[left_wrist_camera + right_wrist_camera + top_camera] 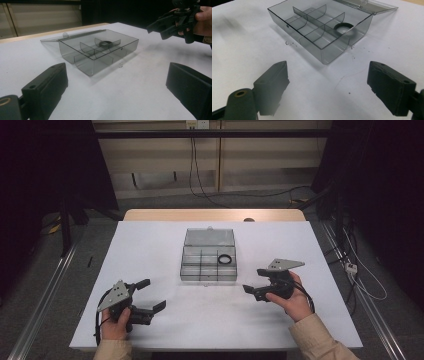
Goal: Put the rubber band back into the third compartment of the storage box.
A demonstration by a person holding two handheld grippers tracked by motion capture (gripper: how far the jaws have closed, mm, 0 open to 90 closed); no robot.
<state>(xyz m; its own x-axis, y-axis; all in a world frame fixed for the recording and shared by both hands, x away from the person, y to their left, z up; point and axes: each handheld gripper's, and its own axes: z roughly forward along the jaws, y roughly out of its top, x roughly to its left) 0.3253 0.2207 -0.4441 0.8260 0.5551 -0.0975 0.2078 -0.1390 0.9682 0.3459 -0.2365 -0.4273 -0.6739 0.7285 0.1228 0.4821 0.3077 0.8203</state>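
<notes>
A clear grey compartment box (209,269) sits mid-table with its lid (209,237) folded open at the back. One black ring (226,259) lies in its back right compartment; the other compartments look empty. My left gripper (152,294) rests low at the front left, open, jaws aimed toward the box. My right gripper (254,280) hovers just right of the box's front corner, open and holding nothing. The left gripper view has the box (100,52), the ring (106,43) and the right gripper (172,23) beyond its own jaws. The right gripper view looks at the box (319,27) and ring (343,26).
A white sheet (150,245) covers the table, with a strip of wood (215,215) bare at the far edge. Small specks (289,43) lie on the sheet near the box. Cables (360,275) and metal rails (45,295) run along the floor on both sides.
</notes>
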